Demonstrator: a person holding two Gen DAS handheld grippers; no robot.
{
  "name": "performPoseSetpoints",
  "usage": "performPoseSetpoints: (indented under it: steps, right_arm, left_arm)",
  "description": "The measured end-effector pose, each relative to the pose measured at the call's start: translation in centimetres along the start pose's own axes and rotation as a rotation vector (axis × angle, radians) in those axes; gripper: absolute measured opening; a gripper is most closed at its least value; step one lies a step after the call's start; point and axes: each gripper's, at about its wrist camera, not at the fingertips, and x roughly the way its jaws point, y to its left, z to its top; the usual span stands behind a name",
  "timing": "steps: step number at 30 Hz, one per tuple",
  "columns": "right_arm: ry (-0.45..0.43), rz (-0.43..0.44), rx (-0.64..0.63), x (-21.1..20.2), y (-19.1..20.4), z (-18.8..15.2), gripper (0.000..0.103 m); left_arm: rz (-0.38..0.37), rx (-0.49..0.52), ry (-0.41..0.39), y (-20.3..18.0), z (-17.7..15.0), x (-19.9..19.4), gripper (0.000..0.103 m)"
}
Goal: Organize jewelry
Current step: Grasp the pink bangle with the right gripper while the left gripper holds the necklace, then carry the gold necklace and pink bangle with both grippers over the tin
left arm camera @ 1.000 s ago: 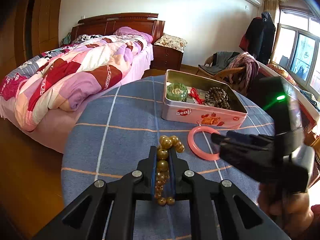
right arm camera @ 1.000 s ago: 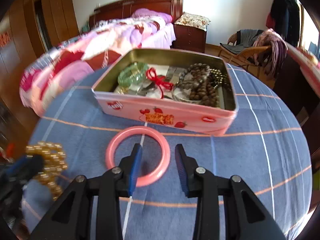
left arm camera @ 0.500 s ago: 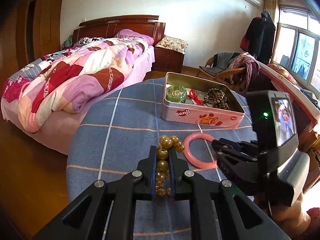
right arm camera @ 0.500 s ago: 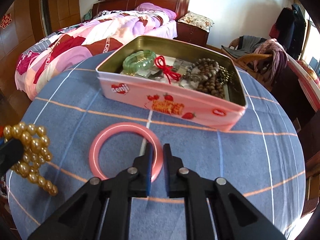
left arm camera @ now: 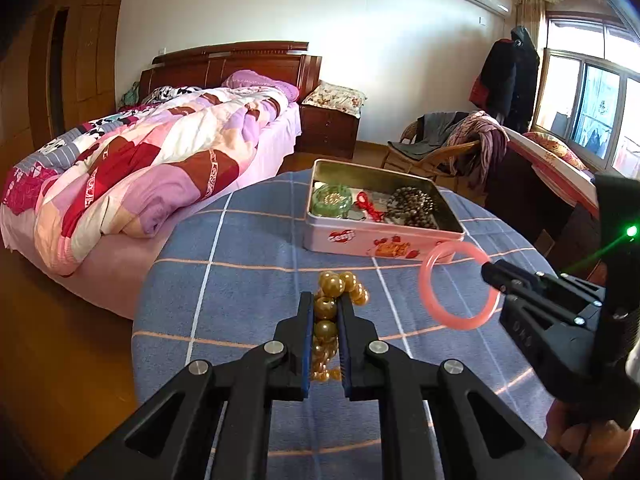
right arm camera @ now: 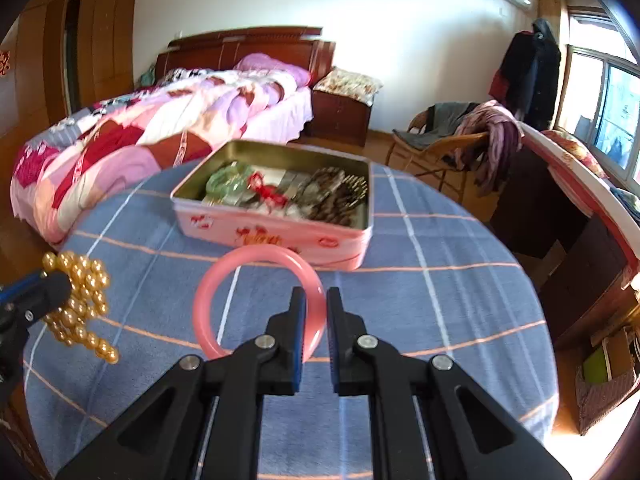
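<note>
Bedroom setup, round table [right arm camera: 460, 280] in blue plaid cloth. Left gripper [left arm camera: 325, 312] is clamped on the gold bead bracelet [left arm camera: 326, 308]; right gripper [right arm camera: 314, 308] pinches the pink bangle [right arm camera: 224, 276] by its rim, off the cloth. Both probably headed for the pink tin [right arm camera: 280, 236] at 12 o'clock.

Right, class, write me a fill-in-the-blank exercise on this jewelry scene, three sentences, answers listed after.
1. The right gripper is shut on the ____ bangle.
2. The left gripper grips a string of ____ beads.
3. The pink tin on the checked tablecloth has no ____ on it.

Missing words: pink; golden; lid
</note>
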Motion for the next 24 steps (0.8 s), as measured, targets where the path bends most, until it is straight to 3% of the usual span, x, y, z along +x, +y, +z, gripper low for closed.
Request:
performPoseSetpoints:
  steps: [24]
  right_arm:
    - [-0.15, -0.022, 0.028, -6.5, -0.9, -0.3, 0.012]
  left_arm:
    - [-0.029, 0.037, -0.105, -2.3, 0.5, -4.5, 0.01]
